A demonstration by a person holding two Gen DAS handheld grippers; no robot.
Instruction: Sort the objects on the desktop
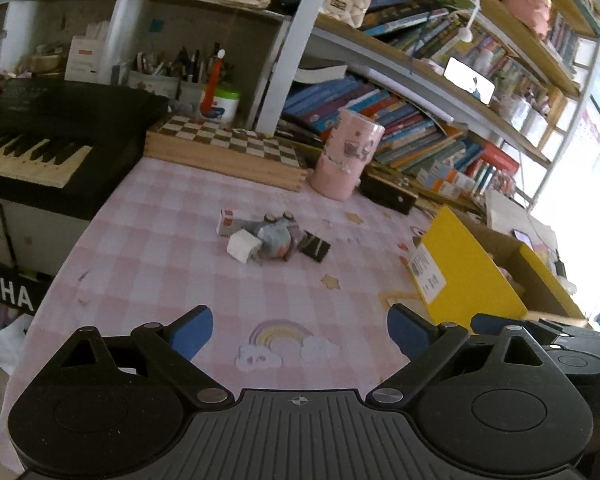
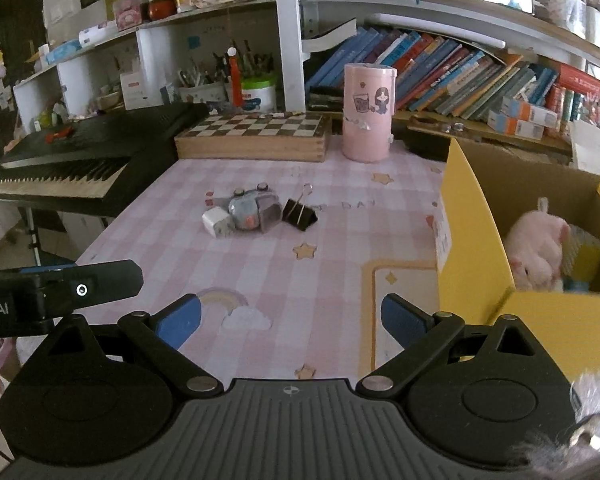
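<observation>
A: Status on the sort?

B: Partly done, by the look of it. The yellow box (image 2: 476,240) at the right edge of the bench (image 2: 324,264) already holds a pink plush toy (image 2: 540,248) and a small patterned carton beside it. Rest of the box interior is out of view.

A: What's left?

B: One cluster mid-bench, pieces touching or nearly so: white charger plug (image 2: 216,222), grey toy (image 2: 246,210), black binder clip (image 2: 298,214), and a small white-and-red box (image 1: 227,222) behind the plug. The pink canister (image 2: 368,112) and chessboard box (image 2: 256,134) sit at the back; can't tell whether they count as items to sort.

A: Grippers?

B: Both idle. Left gripper (image 1: 300,330) has its jaws wide apart, nothing between them, hanging over the near bench edge. Right gripper (image 2: 290,318) same: spread, empty, just beside the yellow box. Both well short of the cluster.

A: Next?

B: Likely a reach to the cluster. The clip is the most exposed piece.
</observation>
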